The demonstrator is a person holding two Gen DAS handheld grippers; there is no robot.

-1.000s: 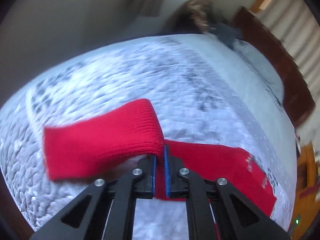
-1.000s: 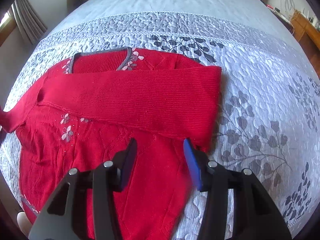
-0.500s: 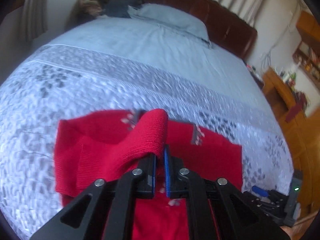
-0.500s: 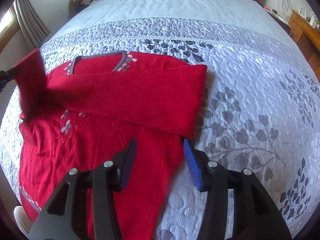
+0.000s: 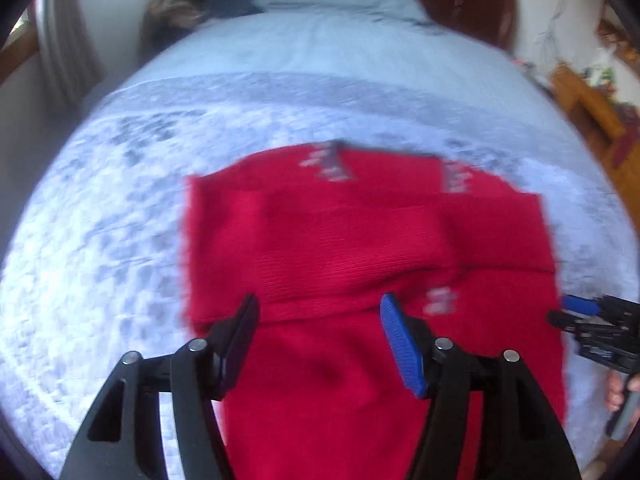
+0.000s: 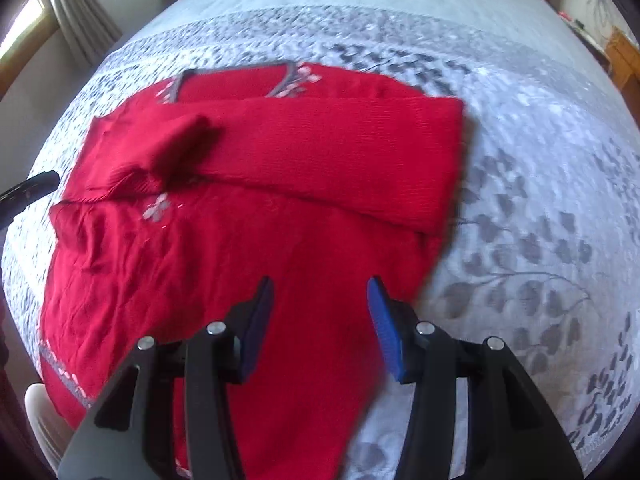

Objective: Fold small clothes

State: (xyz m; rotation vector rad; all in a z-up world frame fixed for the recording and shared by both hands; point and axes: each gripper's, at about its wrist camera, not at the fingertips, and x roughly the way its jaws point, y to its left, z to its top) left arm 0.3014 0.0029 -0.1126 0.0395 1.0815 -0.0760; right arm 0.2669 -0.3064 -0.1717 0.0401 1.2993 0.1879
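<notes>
You have no readable text, label, brand, number or sign in either wrist view. The pale marks you see on the red knitted sweater (image 6: 248, 240) are small flower motifs, not letters, and the grey shapes on the white quilted bedspread (image 6: 520, 240) are a leaf pattern. The left wrist view is too blurred for any small print to be made out.
</notes>
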